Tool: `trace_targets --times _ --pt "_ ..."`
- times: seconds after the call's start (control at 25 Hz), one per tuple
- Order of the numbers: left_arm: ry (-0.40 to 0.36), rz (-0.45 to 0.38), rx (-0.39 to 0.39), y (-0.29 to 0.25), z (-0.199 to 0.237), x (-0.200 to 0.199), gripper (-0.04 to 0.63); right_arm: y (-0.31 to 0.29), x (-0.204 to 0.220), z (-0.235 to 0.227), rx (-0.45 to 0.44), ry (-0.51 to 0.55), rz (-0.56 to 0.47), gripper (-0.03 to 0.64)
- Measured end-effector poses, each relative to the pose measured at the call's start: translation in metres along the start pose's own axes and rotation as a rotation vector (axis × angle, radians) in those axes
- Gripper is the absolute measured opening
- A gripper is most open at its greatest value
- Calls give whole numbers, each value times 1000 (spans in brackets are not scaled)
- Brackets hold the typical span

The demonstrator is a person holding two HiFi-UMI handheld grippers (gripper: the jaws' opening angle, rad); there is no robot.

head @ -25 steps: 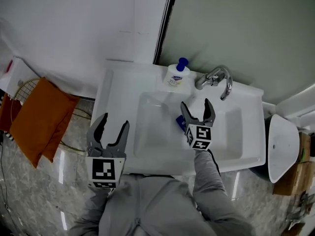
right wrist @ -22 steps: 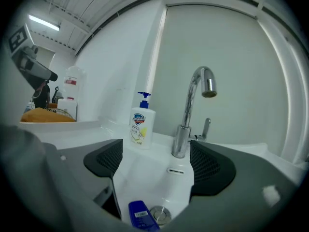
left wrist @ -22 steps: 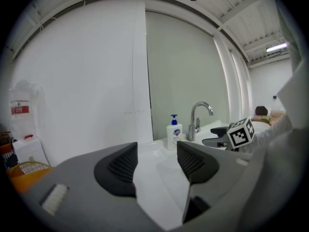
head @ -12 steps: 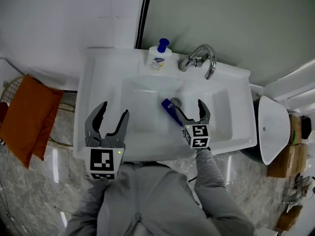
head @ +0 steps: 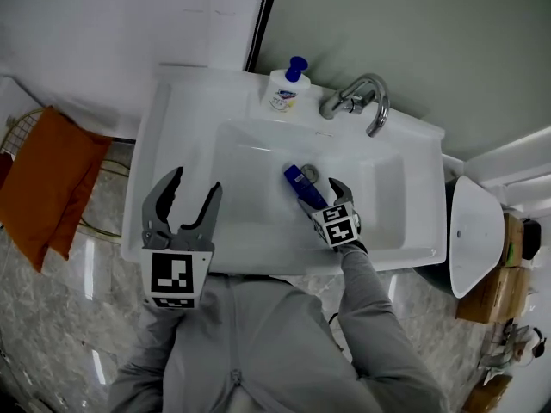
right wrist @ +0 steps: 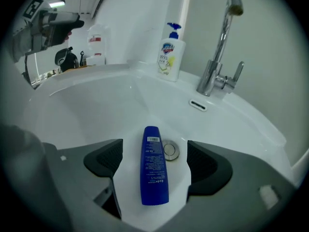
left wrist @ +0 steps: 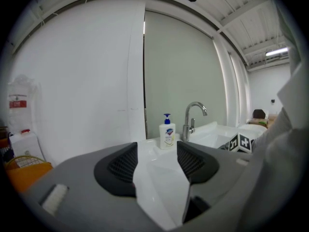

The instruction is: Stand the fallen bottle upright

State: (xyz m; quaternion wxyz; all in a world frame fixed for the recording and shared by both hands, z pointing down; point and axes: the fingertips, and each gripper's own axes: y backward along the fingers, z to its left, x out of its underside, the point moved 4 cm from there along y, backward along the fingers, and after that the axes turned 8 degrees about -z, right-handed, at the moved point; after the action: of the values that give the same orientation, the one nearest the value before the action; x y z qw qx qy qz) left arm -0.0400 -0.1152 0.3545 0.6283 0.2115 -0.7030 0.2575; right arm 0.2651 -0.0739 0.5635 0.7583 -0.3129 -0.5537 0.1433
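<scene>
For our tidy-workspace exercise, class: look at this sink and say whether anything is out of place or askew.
Yes: the blue bottle lies flat on its side in the sink basin, beside the drain, instead of standing. The right gripper has its open jaws either side of it, not gripping. The soap dispenser stands upright on the rim.

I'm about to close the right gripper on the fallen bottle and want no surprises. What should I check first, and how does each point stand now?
1. Right gripper jaws apart: ok, open.
2. Blue bottle between the jaws: ok, lying flat in the sink basin, lengthwise, touching neither jaw.
3. Bottle centred in the gap: ok, roughly.
4. Cap shut: cannot tell.
5. Left gripper out of the way: ok, open and empty, over the sink's left side.
6. Soap dispenser and faucet clear of the lift: ok, both at the back rim, apart from the bottle.
</scene>
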Motion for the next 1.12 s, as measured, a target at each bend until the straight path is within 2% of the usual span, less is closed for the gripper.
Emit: trace_targets --times 0.2,0.4,0.52,0.64,0.8,1.04,1.12 --pt "5 24 -62 9 11 6 304 -34 28 5 -68 35 162 413" --pt "8 65 -136 23 24 16 304 -60 46 7 -90 39 291 413" --pt "10 83 -179 31 31 19 304 -71 54 10 -141 44 382 411" --pt "12 97 -213 36 38 21 304 -78 44 4 -179 73 422 410" --pt "15 113 -243 42 43 25 304 -86 45 0 -244 48 481 402" --pt "19 116 -263 45 51 26 304 -94 38 8 -302 67 535 317" --pt "19 116 -262 45 50 26 304 -96 38 8 -313 53 569 311"
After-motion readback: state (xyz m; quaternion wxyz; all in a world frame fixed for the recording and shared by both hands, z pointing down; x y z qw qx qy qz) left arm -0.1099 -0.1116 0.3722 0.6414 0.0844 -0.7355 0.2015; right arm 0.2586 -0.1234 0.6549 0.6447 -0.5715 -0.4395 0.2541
